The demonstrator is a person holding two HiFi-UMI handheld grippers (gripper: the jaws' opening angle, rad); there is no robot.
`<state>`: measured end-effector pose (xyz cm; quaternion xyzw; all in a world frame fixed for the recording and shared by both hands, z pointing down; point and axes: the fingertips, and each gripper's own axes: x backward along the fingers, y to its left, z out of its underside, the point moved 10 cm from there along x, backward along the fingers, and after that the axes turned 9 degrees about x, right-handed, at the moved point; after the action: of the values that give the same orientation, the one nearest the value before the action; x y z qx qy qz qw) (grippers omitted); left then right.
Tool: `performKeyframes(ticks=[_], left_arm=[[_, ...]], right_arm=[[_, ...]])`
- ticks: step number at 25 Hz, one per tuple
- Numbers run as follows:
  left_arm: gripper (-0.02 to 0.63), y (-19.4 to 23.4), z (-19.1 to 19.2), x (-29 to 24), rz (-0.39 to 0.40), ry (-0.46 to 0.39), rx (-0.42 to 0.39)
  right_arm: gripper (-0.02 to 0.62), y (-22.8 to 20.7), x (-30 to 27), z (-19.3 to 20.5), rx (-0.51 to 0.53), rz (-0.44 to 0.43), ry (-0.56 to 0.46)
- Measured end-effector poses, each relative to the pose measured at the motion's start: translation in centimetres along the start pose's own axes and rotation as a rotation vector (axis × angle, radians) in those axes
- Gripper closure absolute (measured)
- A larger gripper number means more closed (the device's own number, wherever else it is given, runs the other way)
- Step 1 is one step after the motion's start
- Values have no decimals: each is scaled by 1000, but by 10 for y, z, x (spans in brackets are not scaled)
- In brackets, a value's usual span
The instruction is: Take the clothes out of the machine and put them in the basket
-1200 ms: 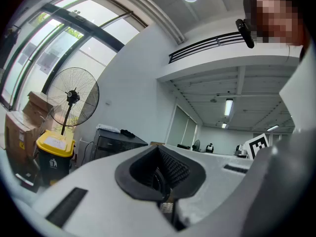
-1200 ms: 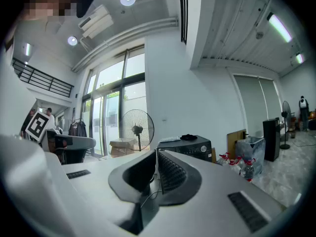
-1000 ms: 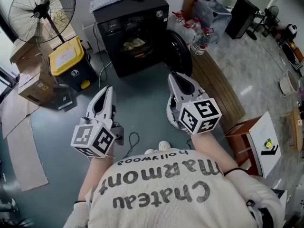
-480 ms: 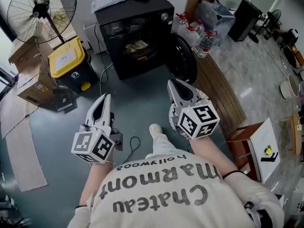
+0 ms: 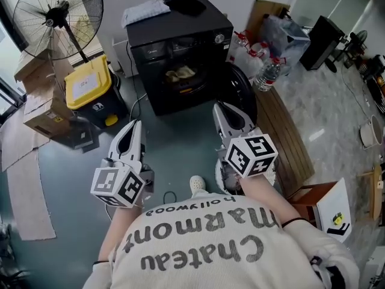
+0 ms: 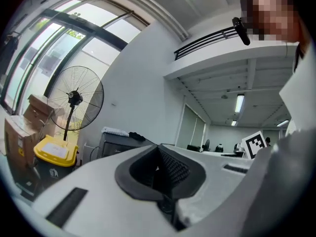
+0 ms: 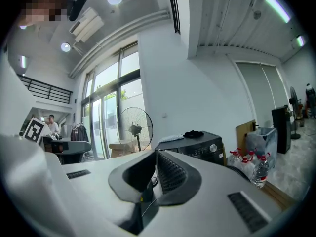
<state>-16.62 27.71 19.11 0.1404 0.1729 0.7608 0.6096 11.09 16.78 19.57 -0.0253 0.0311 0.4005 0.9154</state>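
The black washing machine (image 5: 180,59) stands at the top middle of the head view with its round door (image 5: 243,95) swung open to the right. Pale clothes (image 5: 180,74) lie in the drum. My left gripper (image 5: 135,126) and right gripper (image 5: 218,107) are held level over the floor, pointing at the machine and a short way in front of it. Both are shut with nothing between the jaws. The left gripper (image 6: 158,148) has the machine (image 6: 116,144) beyond it, as does the right gripper (image 7: 157,154) with the machine (image 7: 200,147). A pale round container (image 5: 227,176) shows partly under my right gripper.
A standing fan (image 5: 57,17), a yellow-lidded bin (image 5: 90,89) and cardboard boxes (image 5: 39,110) stand left of the machine. Water bottles (image 5: 264,71) and a wooden board (image 5: 283,131) are on the right. A white cloth (image 5: 146,11) and a dark cloth (image 5: 186,5) lie on top of the machine.
Both grippers have moved forward towards the machine, still shut. The person has stepped forward and the machine now sits nearer in the head view.
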Motion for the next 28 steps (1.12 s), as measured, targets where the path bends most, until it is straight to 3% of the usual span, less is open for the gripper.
performKeyframes(ticks=[13,23,28], left_arm=[[598,37,-5,-144,-60,-63,67],[598,71,38,-193,-128,96,51],[598,97,43,-219,-105,143,84]], right_arm=[[557,-110,-126,-10,13,-92,-17],[561,-134,-175,58,-26,-102,170],[561,-137,-203,75,-36,-89,224]])
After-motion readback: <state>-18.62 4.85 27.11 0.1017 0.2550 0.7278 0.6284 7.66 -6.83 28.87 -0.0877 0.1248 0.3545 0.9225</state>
